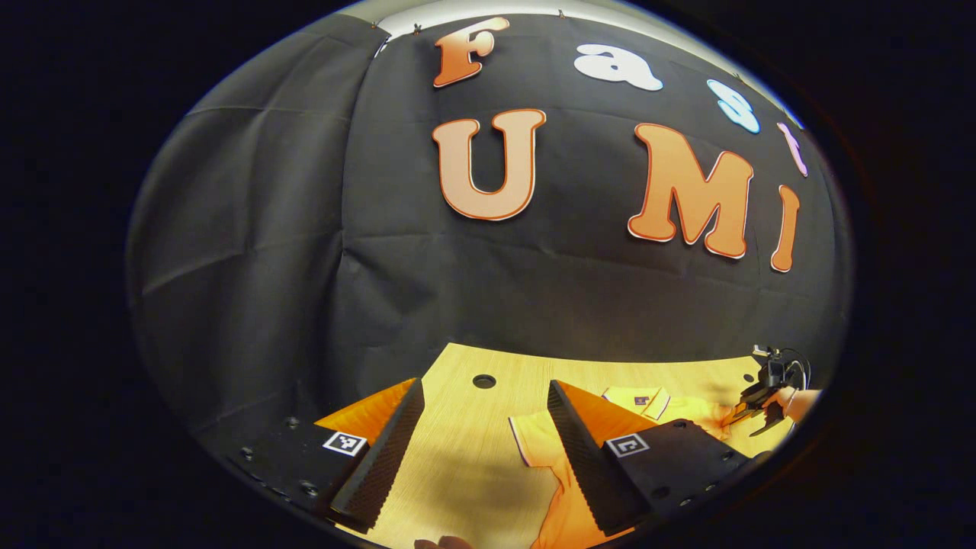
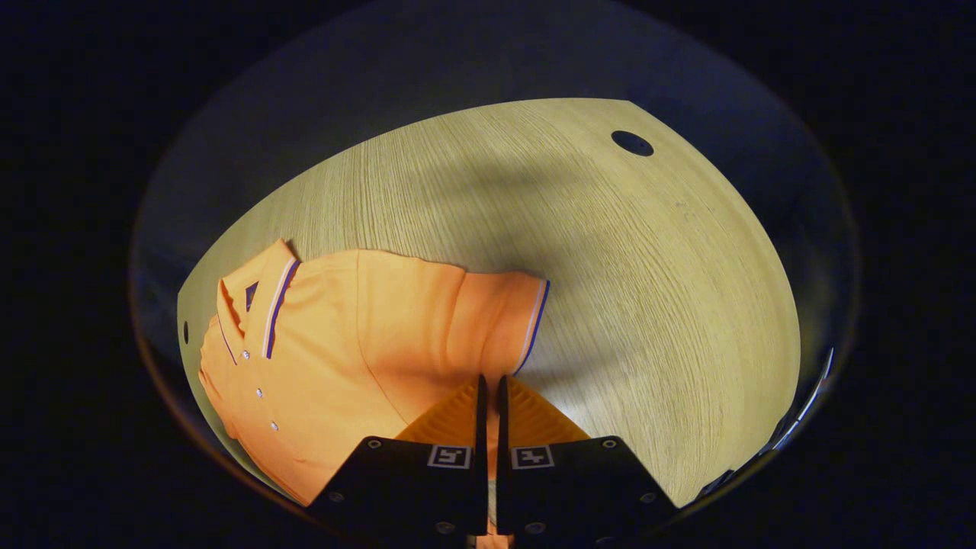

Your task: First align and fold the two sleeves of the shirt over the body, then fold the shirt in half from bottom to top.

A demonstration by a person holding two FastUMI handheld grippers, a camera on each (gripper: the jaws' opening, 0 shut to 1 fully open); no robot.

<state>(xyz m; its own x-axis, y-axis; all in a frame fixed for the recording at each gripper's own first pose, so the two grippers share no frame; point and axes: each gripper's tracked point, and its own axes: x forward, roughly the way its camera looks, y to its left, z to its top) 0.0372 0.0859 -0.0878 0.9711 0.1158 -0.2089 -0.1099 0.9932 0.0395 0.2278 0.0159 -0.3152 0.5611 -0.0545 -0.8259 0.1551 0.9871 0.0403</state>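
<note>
Currently, left claw (image 1: 482,427): fingers spread wide, empty, above the pale wooden bench (image 1: 457,473).
Right claw (image 2: 489,393): fingers pinched together on the orange polo shirt's (image 2: 343,343) sleeve.
Right gripper view: collar, buttons.

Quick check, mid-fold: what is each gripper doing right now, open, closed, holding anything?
Left gripper: open, holding nothing, above the table.
Right gripper: closed at the shirt sleeve; whether it pinches fabric cannot be told.

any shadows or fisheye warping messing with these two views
Left gripper view: a soft shadow lies on the table between the left gripper fingers; the booth wall bulges. Right gripper view: broad shadows cross the table above the orange polo shirt and by the right gripper; the table edge curves strongly.
</note>
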